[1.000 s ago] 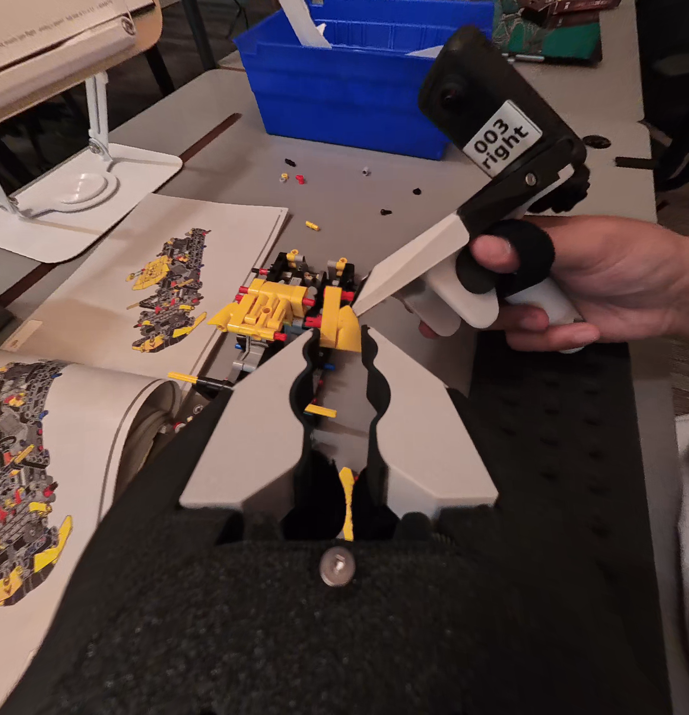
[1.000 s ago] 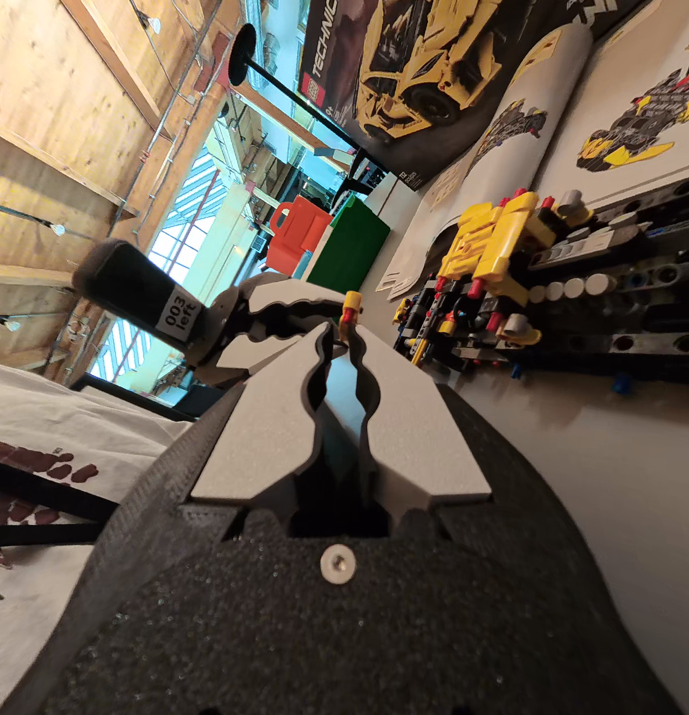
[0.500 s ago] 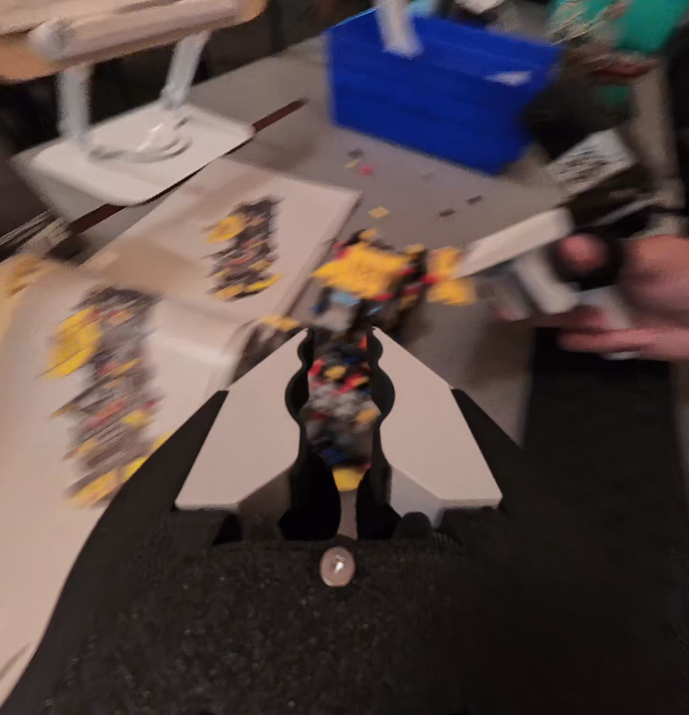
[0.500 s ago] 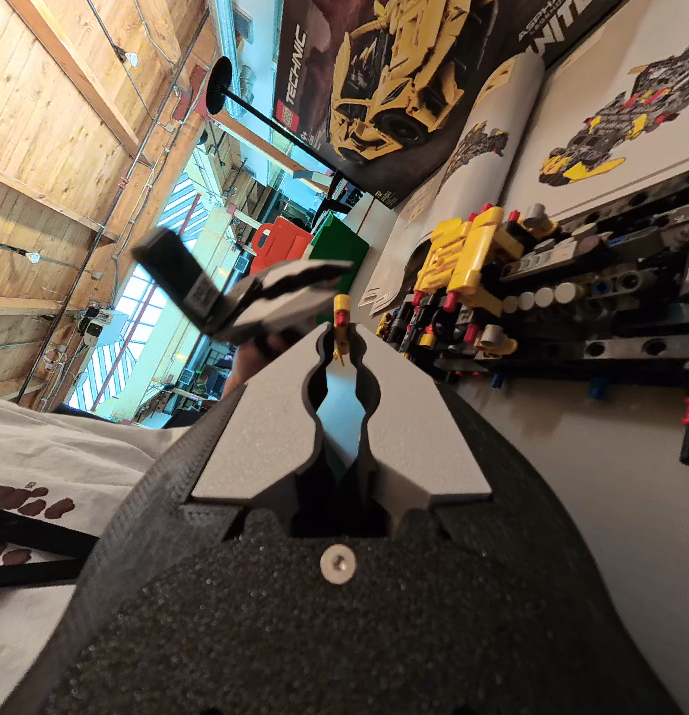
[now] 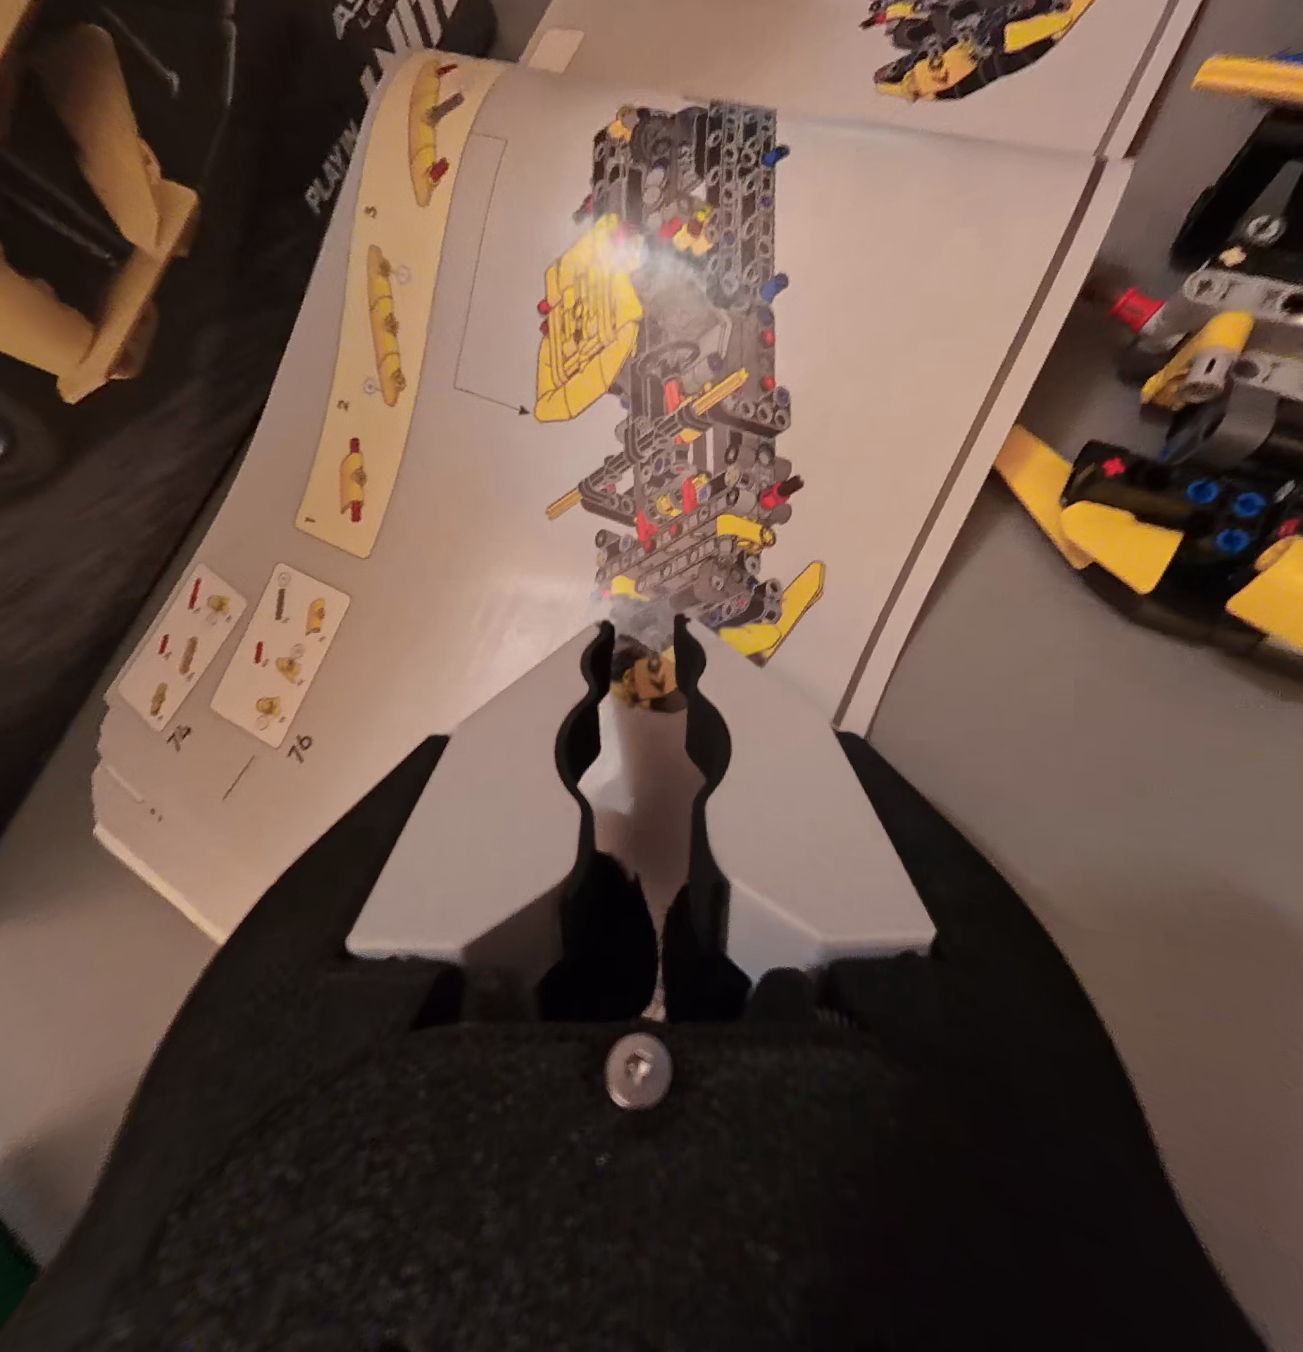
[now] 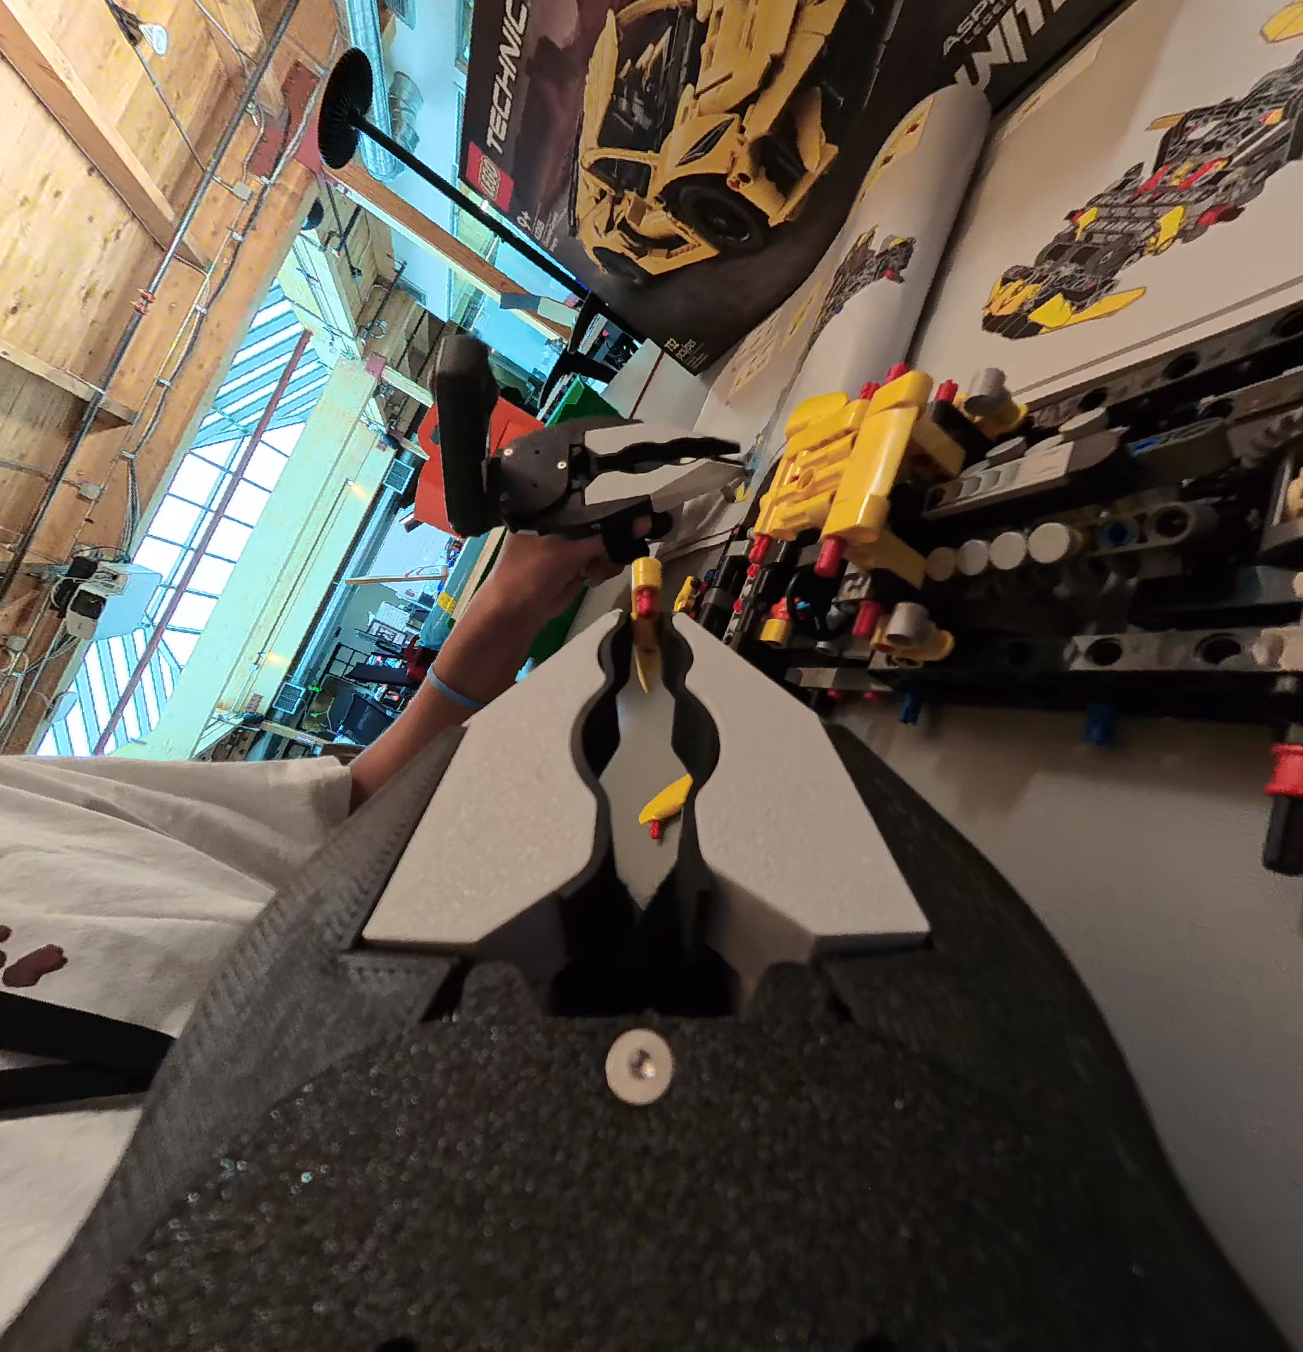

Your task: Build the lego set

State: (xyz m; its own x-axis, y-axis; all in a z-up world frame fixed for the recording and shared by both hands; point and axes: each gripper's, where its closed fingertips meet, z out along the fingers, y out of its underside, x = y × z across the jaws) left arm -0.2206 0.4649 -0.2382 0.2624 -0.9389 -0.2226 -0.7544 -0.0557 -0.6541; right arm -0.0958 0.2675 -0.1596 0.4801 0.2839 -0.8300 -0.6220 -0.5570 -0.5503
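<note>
The right gripper (image 6: 645,622) is clenched on a small yellow curved Technic piece with a red pin (image 6: 643,611), pinched at the very tips so that most of the piece stands proud of the fingers; a second small yellow piece (image 6: 665,803) shows in the gap farther back, and I cannot tell what it rests on. Just beyond those tips lies the half-built yellow-and-black car chassis (image 6: 927,527), flat on the grey table (image 6: 1073,914). The left gripper (image 5: 640,633) hangs over the open instruction booklet (image 5: 487,439), which lies beside the chassis on the far side from the right gripper; its jaws stand slightly apart with nothing between them, released. Past the booklet from the chassis lies the set's box (image 6: 670,146). The held piece looks light, stiff and slick, so a tip grip could let it swivel or pop free under push; holding it by its flat flanks and leaving the pin end bare seems best. The chassis looks rigid yet pin-jointed, likely to slide on the table, so it is better braced by its long black beams than by the yellow panels.
</note>
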